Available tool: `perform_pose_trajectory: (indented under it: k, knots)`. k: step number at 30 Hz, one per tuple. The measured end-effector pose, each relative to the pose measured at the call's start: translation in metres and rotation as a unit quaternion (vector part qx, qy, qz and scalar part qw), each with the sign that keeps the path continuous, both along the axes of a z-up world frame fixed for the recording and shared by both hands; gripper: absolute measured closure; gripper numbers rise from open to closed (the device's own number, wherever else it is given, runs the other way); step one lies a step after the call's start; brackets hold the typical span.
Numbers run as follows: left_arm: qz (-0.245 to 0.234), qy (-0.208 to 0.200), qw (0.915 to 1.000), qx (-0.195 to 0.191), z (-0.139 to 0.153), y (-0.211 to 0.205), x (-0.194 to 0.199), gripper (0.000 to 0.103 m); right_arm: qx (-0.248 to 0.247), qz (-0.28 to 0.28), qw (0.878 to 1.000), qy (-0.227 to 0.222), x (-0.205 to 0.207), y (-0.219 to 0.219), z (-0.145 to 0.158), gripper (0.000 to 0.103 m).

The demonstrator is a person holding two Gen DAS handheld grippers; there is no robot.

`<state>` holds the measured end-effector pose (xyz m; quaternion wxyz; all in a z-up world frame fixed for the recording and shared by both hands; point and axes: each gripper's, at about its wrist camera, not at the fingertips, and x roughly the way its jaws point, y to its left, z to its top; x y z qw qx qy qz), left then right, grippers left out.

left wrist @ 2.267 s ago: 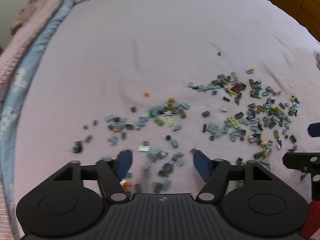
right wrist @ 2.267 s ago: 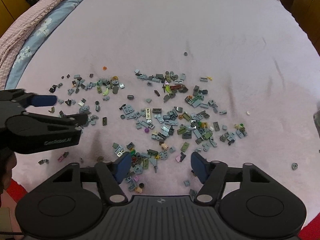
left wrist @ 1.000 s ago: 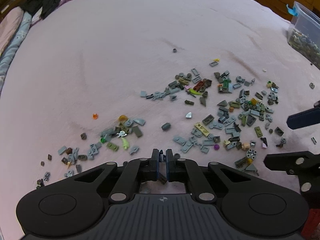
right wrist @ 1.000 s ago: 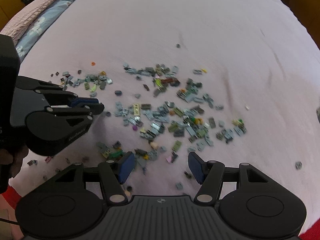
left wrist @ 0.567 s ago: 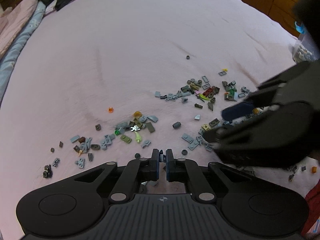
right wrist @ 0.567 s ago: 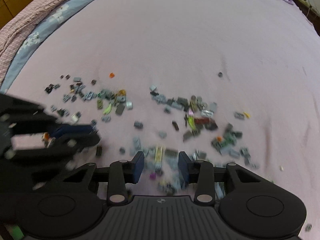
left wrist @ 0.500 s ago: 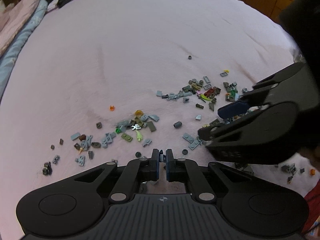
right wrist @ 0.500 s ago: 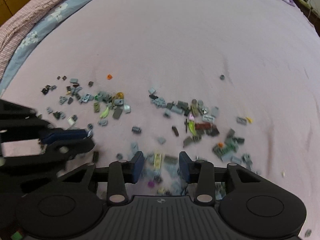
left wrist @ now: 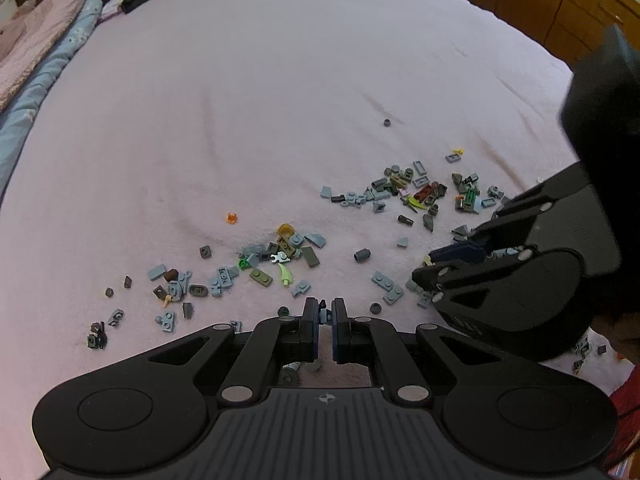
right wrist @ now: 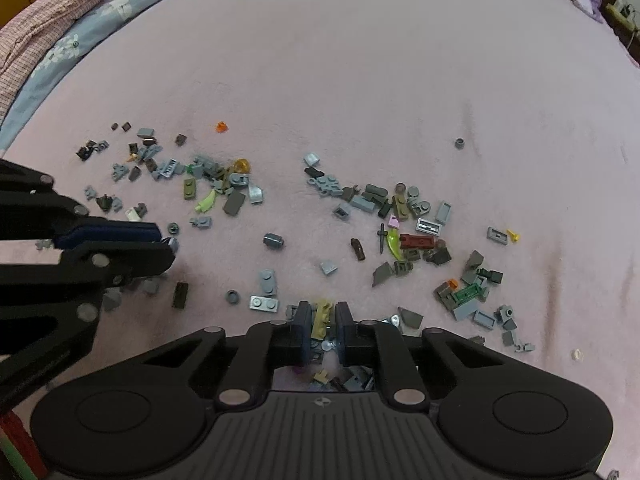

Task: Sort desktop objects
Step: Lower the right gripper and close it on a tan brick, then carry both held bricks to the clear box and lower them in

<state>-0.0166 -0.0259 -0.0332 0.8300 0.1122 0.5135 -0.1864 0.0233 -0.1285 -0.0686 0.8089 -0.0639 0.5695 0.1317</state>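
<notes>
1. Bedspread [left wrist: 280,80], pale pink, carries everything; it is a bed, with a blue flowered quilt [right wrist: 80,40] along one edge and wooden cabinets [left wrist: 560,4] beyond the far side.

2. Small building pieces [right wrist: 360,200] lie scattered across the spread in loose clusters, mostly grey plates and tiles, with a few strays: an orange stud [left wrist: 231,218], a dark round piece [right wrist: 459,143], a red-brown plate [right wrist: 416,241]. No sorted heaps or bins show in either view now.

3. Right claw [right wrist: 321,320] is drawn in narrow on an olive-tan studded plate [right wrist: 322,318], which sits upright between its pads. About two seconds ago this claw stood wide above the pile; half a second ago it was already closing over the same plate.

4. Left claw [left wrist: 324,320] is nearly closed, only a thin slit between the pads. A tiny blue-grey bit seems to sit in that slit, though I cannot tell for sure that it is a piece. It has been pinched this way for the last second, after standing wide earlier.

5. Judged from this, each hand has taken one piece from the scatter, so the sort is mid-way through a pick; most pieces remain mixed on the bed.
</notes>
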Motion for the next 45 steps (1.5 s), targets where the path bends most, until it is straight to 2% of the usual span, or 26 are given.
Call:
perform_pose_trajectory:
  k: [6,16,26,35,40,45]
  knots:
    - [0.001,-0.013,0.9999,-0.007,0.015,0.002,-0.003,0.095,0.019,-0.012,0.999,-0.026,-0.012,-0.005,0.034,0.09]
    - [-0.017,-0.039,0.9988,-0.023,0.06,-0.003,-0.024,0.095,0.047,-0.053,0.995,-0.066,-0.049,-0.023,0.105,0.09]
    - [-0.042,-0.056,0.996,-0.055,0.113,-0.041,-0.038,0.095,0.053,-0.096,0.988,-0.11,-0.089,-0.06,0.174,0.09]
    - [-0.083,-0.097,0.9908,-0.046,0.149,-0.111,-0.047,0.095,0.071,-0.141,0.977,-0.143,-0.122,-0.132,0.213,0.09]
    - [-0.098,-0.108,0.9887,-0.036,0.159,-0.174,-0.05,0.095,0.078,-0.159,0.972,-0.157,-0.139,-0.188,0.227,0.09]
    - [-0.116,-0.108,0.9867,-0.037,0.165,-0.247,-0.051,0.095,0.077,-0.176,0.967,-0.166,-0.153,-0.262,0.236,0.09]
